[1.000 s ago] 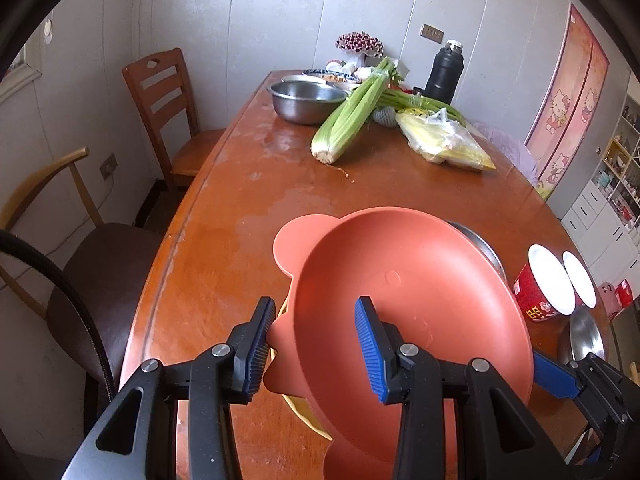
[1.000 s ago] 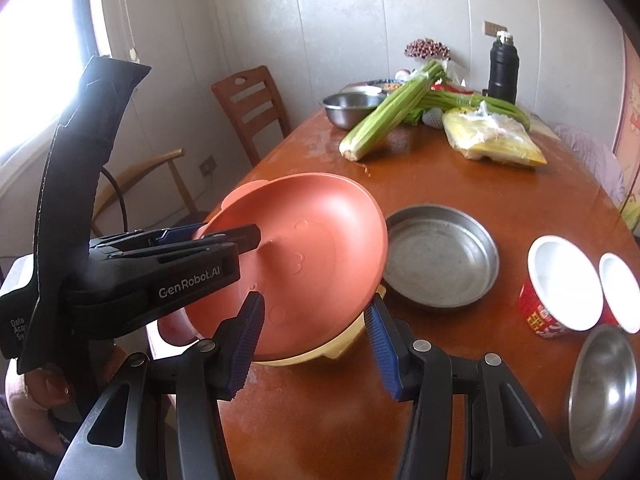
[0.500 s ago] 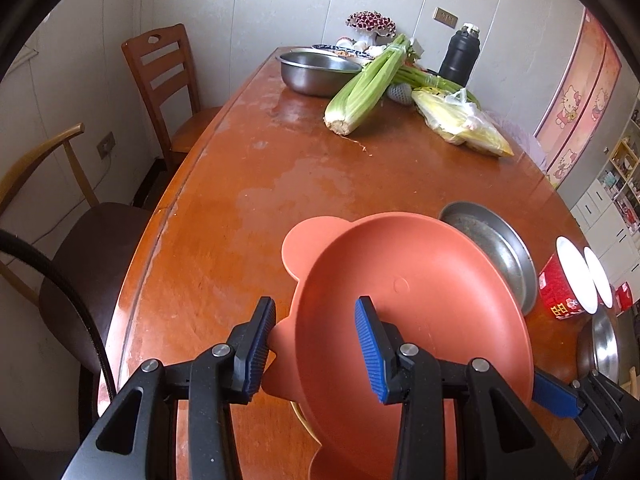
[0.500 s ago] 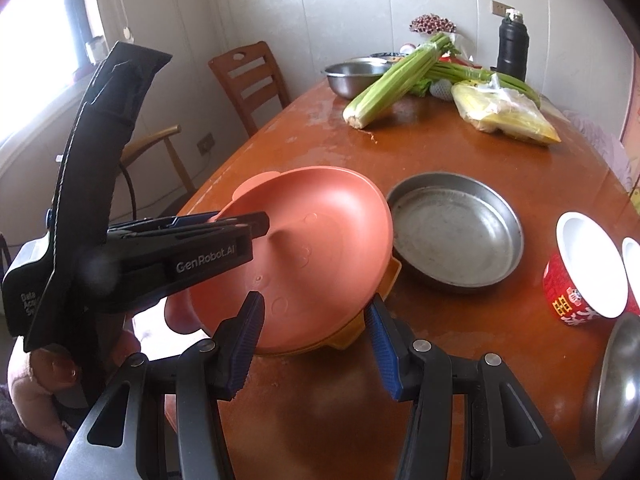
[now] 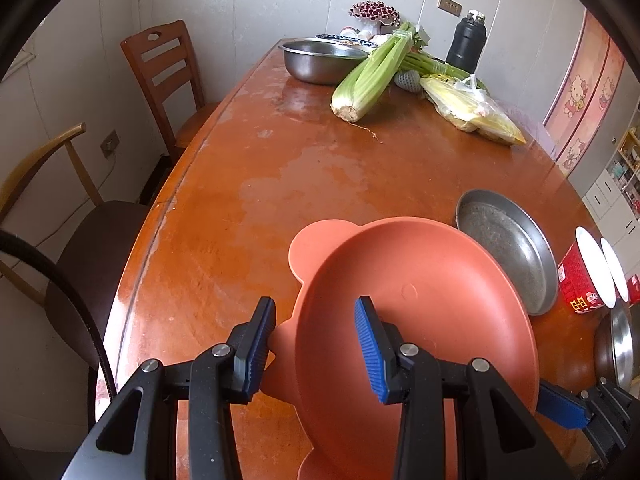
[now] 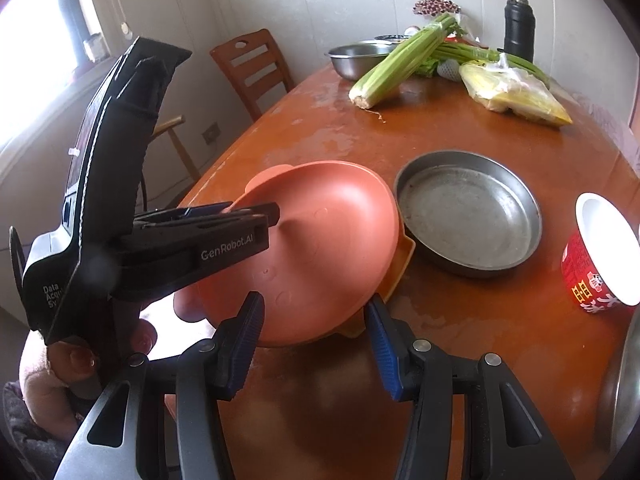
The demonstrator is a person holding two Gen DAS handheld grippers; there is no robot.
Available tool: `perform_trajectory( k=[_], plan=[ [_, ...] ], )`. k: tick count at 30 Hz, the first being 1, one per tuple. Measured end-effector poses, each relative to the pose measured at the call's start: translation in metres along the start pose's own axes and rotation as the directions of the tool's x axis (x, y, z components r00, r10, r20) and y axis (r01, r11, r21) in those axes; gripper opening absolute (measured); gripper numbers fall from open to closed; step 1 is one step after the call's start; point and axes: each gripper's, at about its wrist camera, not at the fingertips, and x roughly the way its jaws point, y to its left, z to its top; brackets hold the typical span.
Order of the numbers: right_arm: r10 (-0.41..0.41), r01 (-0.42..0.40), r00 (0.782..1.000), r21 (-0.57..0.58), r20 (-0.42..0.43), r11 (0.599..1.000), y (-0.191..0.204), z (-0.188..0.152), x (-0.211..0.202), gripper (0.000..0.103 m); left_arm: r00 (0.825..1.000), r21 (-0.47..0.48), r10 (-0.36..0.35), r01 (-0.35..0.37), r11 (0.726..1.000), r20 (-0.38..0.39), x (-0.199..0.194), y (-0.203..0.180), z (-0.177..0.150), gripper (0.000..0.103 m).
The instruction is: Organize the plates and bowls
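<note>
A terracotta plate with round ears (image 5: 420, 320) (image 6: 320, 240) hangs tilted at the near end of the wooden table (image 5: 280, 184). My left gripper (image 5: 313, 320) (image 6: 272, 212) is shut on the plate's left rim, with one pad outside by an ear and one inside the dish. The plate's low right side lies over a yellow plate (image 6: 402, 260) on the table. My right gripper (image 6: 315, 304) stands open at the plates' near edge, its pads not pressing on either one. One of its blue fingers (image 5: 560, 404) shows behind the terracotta rim.
A steel pan (image 6: 468, 216) lies just right of the plates. Two red paper cups (image 6: 600, 268) and a steel bowl (image 6: 624, 392) stand further right. At the far end are a steel bowl (image 5: 320, 60), celery (image 5: 372, 76), bagged corn (image 5: 468, 108) and a flask (image 5: 466, 44). Two chairs (image 5: 160, 72) stand left.
Both grippers have sunk toward the table with the terracotta plate. The plate has come down over the yellow plate, which no longer shows in the left wrist view.
</note>
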Motion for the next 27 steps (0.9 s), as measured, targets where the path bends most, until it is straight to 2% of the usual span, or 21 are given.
perform_trajectory(
  k=[9,24,27],
  plan=[
    [0.022,-0.022,1.0,-0.014,-0.007,1.0,0.003,-0.004,-0.002,0.055,1.0,-0.003,0.018,-0.018,1.0,-0.01,0.006,0.002,0.0,0.041],
    [-0.02,0.02,1.0,0.017,0.017,1.0,-0.01,-0.006,-0.013,0.055,1.0,-0.002,0.027,-0.027,1.0,-0.013,0.004,0.001,-0.001,0.041],
    [-0.028,0.027,0.999,0.023,0.022,0.999,-0.012,-0.005,-0.013,0.055,1.0,-0.01,0.016,-0.016,1.0,0.006,-0.006,0.002,-0.001,0.041]
  ],
)
